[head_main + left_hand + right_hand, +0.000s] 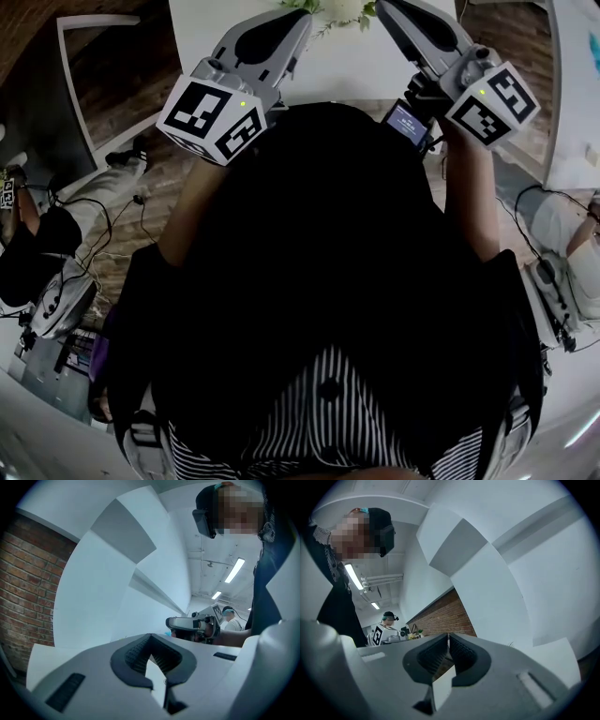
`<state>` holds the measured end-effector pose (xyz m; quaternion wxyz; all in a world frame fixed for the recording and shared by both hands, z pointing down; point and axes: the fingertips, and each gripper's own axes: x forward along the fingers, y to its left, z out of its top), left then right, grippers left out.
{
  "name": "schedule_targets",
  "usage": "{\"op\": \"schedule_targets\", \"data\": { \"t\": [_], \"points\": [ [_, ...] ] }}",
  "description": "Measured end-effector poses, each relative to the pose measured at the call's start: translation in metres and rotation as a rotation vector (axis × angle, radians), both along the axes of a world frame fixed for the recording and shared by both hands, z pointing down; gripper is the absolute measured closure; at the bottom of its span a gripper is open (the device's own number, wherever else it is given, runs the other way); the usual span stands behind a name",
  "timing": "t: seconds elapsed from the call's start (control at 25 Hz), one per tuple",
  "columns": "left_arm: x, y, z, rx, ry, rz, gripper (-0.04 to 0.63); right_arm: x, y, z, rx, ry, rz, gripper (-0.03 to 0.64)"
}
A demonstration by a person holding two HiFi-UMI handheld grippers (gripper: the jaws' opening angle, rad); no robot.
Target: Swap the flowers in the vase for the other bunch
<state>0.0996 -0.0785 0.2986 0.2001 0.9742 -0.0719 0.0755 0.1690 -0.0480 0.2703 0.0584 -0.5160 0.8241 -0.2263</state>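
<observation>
A bunch of white flowers with green leaves (pixel 339 9) shows at the top edge of the head view, on the white table (pixel 347 70); no vase is visible. My left gripper (pixel 302 17) is held up over the near table edge, left of the flowers. Its jaws meet at the tip with nothing between them (pixel 150 636). My right gripper (pixel 382 6) is raised to the right of the flowers, also shut and empty (pixel 448 635). Both gripper views look out level at white walls, not at the table. The right gripper (pixel 192 623) appears across the left gripper view.
A brick wall (pixel 23 588) stands at the left of the left gripper view and also runs far off (pixel 450 616) in the right gripper view. A white frame (pixel 80 56) stands on the wooden floor at the left. Seated people (pixel 37 234) and cables flank me.
</observation>
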Motion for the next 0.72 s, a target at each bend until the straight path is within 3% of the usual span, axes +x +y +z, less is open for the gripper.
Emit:
{"op": "schedule_targets", "data": {
  "t": [0.32,0.72],
  "points": [
    [-0.004,-0.001,0.001,-0.003,-0.001,-0.001,0.591,0.021,-0.001,0.021,-0.056,-0.015,0.079,0.454],
    [0.000,0.000,-0.009,-0.008,0.009,0.024,0.591,0.028,0.001,0.029,-0.096,0.012,0.114,0.406]
  ]
}}
